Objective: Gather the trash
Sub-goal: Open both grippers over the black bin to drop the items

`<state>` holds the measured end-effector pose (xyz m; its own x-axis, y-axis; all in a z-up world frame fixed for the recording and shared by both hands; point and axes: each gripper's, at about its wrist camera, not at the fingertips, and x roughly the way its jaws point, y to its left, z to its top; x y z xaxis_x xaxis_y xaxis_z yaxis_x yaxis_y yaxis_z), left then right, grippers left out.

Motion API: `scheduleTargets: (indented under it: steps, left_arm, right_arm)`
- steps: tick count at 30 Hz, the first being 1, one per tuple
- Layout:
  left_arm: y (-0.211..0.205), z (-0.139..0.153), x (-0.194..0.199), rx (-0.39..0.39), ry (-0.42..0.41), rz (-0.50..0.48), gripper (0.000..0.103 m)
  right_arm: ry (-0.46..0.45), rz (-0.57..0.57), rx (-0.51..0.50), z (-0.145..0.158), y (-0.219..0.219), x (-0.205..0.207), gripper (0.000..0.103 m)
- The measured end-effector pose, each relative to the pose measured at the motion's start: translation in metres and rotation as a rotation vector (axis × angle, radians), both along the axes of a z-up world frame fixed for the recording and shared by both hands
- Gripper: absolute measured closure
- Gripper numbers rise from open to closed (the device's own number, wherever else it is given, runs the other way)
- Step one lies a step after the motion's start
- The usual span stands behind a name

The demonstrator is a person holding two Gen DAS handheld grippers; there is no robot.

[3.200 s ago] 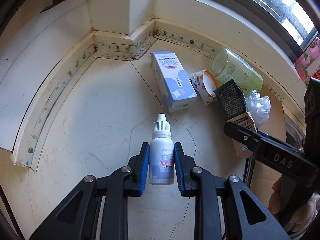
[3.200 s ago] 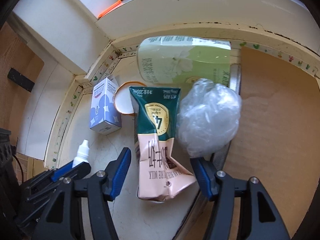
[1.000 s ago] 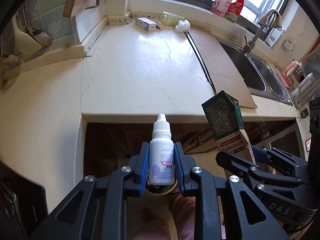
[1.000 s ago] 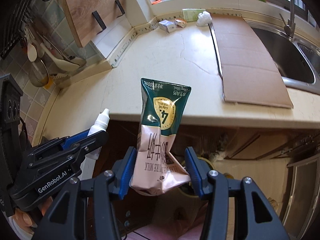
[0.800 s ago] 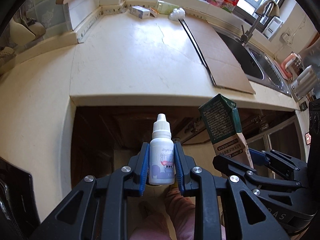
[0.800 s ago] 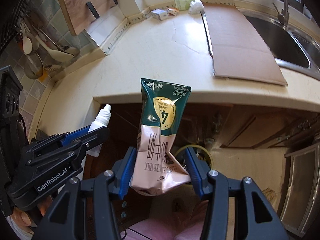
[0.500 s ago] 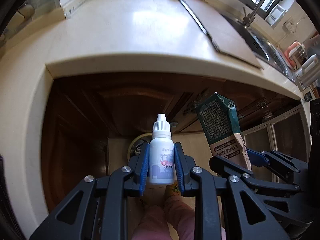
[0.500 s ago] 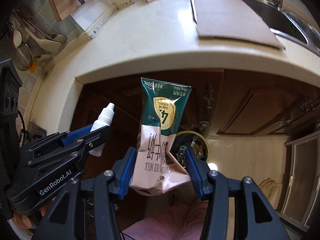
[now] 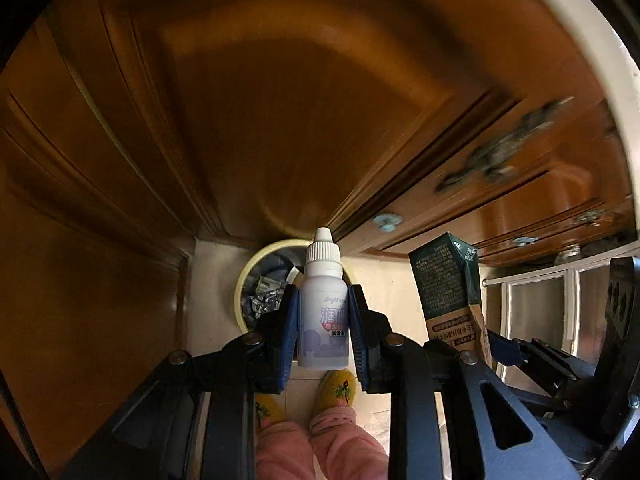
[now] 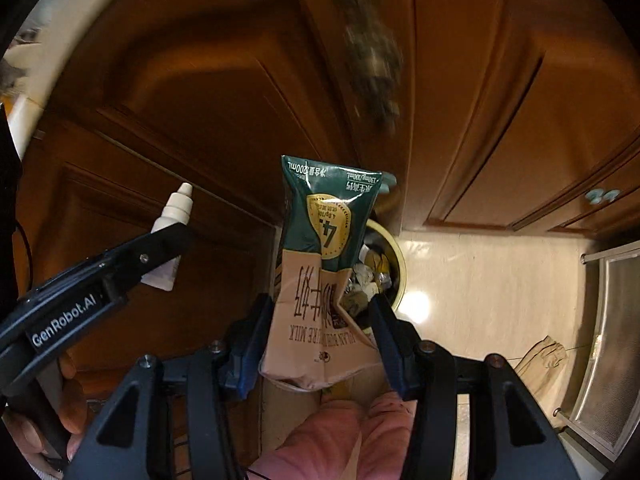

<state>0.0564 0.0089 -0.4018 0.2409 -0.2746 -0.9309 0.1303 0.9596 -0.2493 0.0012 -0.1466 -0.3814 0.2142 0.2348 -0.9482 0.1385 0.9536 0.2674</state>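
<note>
The little dropper bottle [image 9: 322, 300] is white with a purple-blue label and a small red strip, and the milk carton [image 10: 324, 276] is dark green up top with a gold round badge, tan-pink below with dark lettering. Cabinets [image 9: 280, 100] are warm brown wood, the bin [image 9: 256, 276] has a pale yellow rim, slippers [image 9: 336, 390] are yellow, trousers [image 9: 344, 448] fuzzy pink, and the gripper pads [image 9: 289, 340] are blue on black.
</note>
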Motion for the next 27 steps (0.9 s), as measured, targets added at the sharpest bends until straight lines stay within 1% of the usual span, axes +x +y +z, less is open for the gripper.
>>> scheduleTargets:
  steps: [5, 10, 12, 13, 14, 15, 16, 17, 21, 24, 27]
  left_arm:
    - [-0.008, -0.063, 0.006, 0.012, 0.05, -0.006, 0.08]
    - [-0.012, -0.105, 0.014, 0.032, 0.073, -0.019, 0.08]
    - [-0.009, -0.116, 0.016, 0.032, 0.08, -0.023, 0.08]
    - [-0.01, -0.121, 0.017, 0.033, 0.083, -0.026, 0.076]
    - [-0.011, -0.126, 0.019, 0.033, 0.087, -0.03, 0.065]
    - [-0.01, -0.13, 0.02, 0.038, 0.091, -0.032, 0.057]
    - [-0.01, -0.133, 0.021, 0.045, 0.091, -0.029, 0.042]
    - [-0.01, -0.135, 0.022, 0.053, 0.086, -0.025, 0.037]
    - [-0.009, -0.143, 0.025, 0.07, 0.108, -0.014, 0.033]
    - [-0.007, -0.143, 0.026, 0.072, 0.103, -0.008, 0.03]
    - [-0.005, -0.138, 0.027, 0.083, 0.085, -0.014, 0.026]
  right_arm:
    - [0.052, 0.002, 0.002, -0.06, 0.003, 0.008, 0.052]
    - [0.072, 0.02, 0.002, -0.106, 0.014, 0.015, 0.052]
    - [0.082, 0.028, 0.003, -0.121, 0.017, 0.019, 0.052]
    - [0.087, 0.031, 0.005, -0.129, 0.018, 0.022, 0.052]
    - [0.089, 0.033, 0.007, -0.134, 0.021, 0.023, 0.052]
    - [0.088, 0.034, 0.009, -0.139, 0.021, 0.026, 0.051]
    - [0.088, 0.034, 0.006, -0.143, 0.022, 0.027, 0.051]
    - [0.088, 0.033, 0.0, -0.147, 0.022, 0.028, 0.051]
    - [0.094, 0.014, -0.009, -0.151, 0.024, 0.027, 0.048]
    - [0.095, -0.001, -0.005, -0.148, 0.023, 0.025, 0.047]
    - [0.097, -0.009, 0.002, -0.142, 0.009, 0.028, 0.047]
